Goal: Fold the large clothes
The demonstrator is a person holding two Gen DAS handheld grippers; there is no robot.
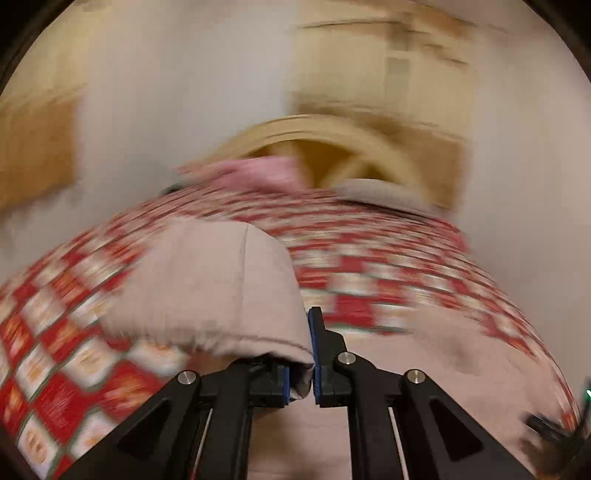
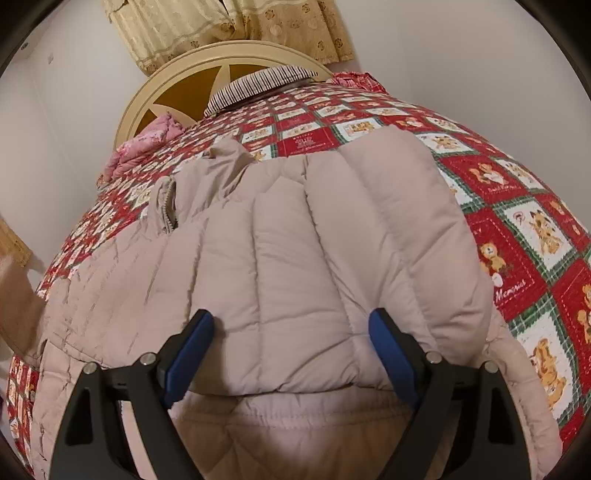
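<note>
A beige quilted puffer jacket (image 2: 295, 236) lies spread on a bed with a red patchwork quilt (image 2: 517, 229). My right gripper (image 2: 291, 332) is open, its blue pads (image 2: 192, 350) on either side of a folded-over panel of the jacket, just above it. In the blurred left wrist view my left gripper (image 1: 310, 354) is shut on a fold of the same jacket (image 1: 221, 280) and holds it lifted over the quilt (image 1: 369, 266). More of the jacket lies below at lower right (image 1: 461, 362).
A cream round headboard (image 2: 155, 85) stands at the far end of the bed, under yellow curtains (image 2: 229, 26). A striped pillow (image 2: 258, 83) and pink bedding (image 2: 147, 144) lie near it. White walls flank both sides.
</note>
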